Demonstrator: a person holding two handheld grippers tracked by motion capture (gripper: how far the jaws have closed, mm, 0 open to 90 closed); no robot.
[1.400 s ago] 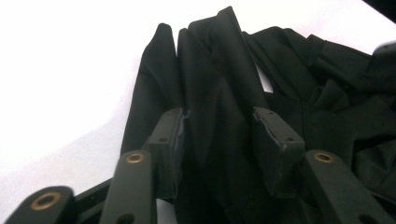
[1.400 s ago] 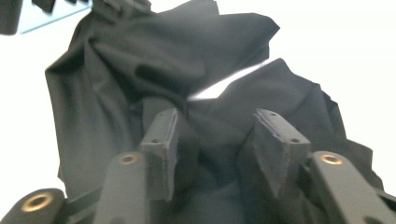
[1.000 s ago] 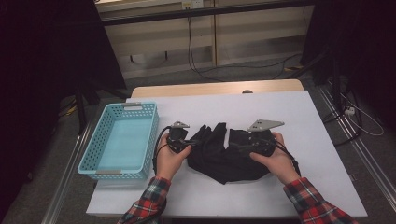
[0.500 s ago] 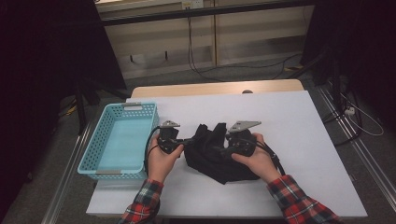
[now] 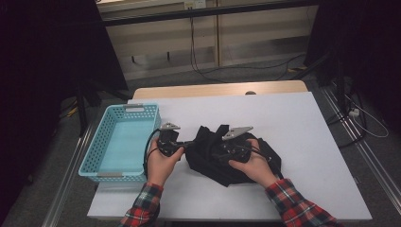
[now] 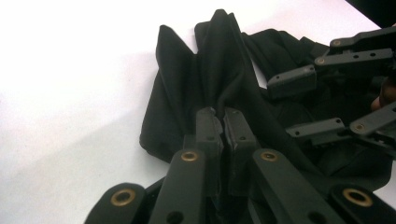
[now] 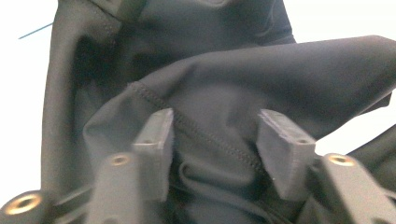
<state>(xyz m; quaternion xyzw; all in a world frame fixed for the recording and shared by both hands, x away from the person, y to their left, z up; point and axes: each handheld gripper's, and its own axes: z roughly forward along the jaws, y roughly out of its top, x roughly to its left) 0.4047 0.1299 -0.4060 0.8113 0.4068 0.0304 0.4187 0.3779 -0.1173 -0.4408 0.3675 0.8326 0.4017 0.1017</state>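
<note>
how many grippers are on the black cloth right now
2. The left gripper is clamped shut on a fold at the black cloth's left edge, beside the blue basket. The right gripper, jaws apart and just closing, presses on its middle.

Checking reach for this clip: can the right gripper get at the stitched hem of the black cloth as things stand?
Probably yes. The right gripper has its jaws apart with the hem of the black cloth running between them, nothing in front; they have just been closing.
</note>
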